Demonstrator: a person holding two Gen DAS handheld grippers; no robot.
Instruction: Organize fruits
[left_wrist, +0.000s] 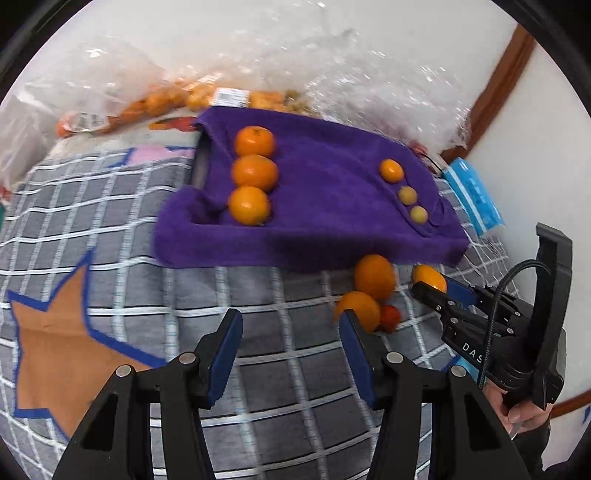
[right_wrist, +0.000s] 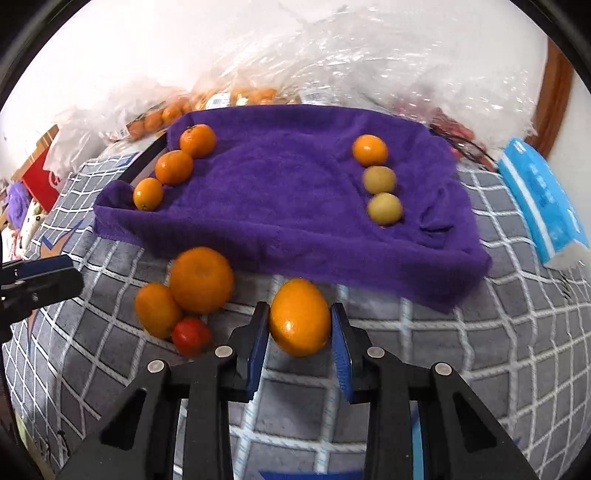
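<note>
The right gripper (right_wrist: 300, 325) has its fingers around a loose orange (right_wrist: 300, 317) lying just in front of the purple towel (right_wrist: 280, 206); whether the pads press it yet is unclear. On the towel, fruit sits sorted in two rows: oranges on the left, smaller ones on the right. The left gripper (left_wrist: 291, 354) hangs open and empty over the checked bedcover (left_wrist: 110, 258), near the remaining pile (left_wrist: 369, 291). Crinkled plastic at the far side hides most of the bagged fruit.

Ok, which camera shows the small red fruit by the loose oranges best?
The right wrist view: the red fruit lies close and almost whole, tucked against two oranges. The left wrist view shows only a small sliver, partly hidden behind an orange.
</note>
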